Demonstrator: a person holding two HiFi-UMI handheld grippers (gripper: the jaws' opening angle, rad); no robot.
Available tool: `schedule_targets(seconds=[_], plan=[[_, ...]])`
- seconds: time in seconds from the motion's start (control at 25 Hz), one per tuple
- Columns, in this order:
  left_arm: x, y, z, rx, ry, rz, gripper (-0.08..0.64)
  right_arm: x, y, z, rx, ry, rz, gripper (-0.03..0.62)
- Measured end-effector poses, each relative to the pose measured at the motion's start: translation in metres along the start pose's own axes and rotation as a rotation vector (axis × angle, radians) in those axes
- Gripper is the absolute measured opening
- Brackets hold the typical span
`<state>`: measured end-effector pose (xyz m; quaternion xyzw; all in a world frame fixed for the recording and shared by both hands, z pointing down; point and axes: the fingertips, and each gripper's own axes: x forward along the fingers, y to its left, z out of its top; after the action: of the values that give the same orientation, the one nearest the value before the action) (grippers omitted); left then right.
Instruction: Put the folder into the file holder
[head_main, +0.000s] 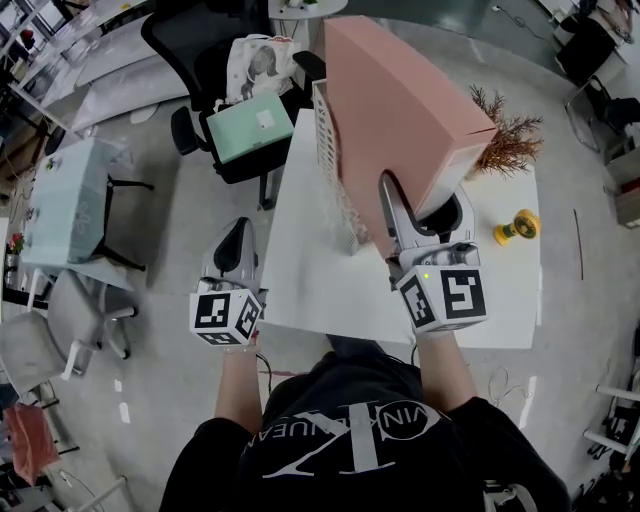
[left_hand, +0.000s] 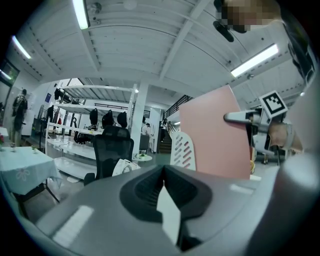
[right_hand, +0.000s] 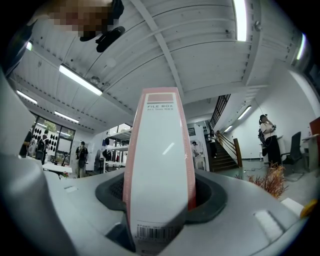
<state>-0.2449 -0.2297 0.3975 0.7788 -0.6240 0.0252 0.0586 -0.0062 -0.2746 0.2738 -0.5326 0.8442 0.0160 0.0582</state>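
Pink folder (head_main: 400, 110) — spine clamped in right gripper (head_main: 425, 207), tilted beside white file holder (head_main: 335, 170) on table (head_main: 310, 285); left gripper (head_main: 238, 240) closed, empty, near left.

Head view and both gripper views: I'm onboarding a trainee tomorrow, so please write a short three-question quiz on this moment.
1. True or false: the left claw grips the pink folder.
2. Which part of the folder is the right claw clamped on? A) its labelled spine; B) its top corner; C) its broad flat face.
3. In the head view, on which side of the folder does the white file holder stand?

Key: 1 false, the left claw is shut on nothing, off the folder's left. 2 A. 3 its left side.
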Motion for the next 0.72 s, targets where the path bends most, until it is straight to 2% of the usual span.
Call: schedule_targets(seconds=[0.32, 0.72], plan=[[0.004, 0.000, -0.002, -0.009, 0.003, 0.002, 0.000, 0.018, 0.007, -0.011, -0.005, 0.002, -0.022, 0.285], [0.001, 0.010, -0.015, -0.022, 0.026, 0.020, 0.000, 0.024, 0.005, -0.012, 0.028, -0.092, -0.043, 0.285]])
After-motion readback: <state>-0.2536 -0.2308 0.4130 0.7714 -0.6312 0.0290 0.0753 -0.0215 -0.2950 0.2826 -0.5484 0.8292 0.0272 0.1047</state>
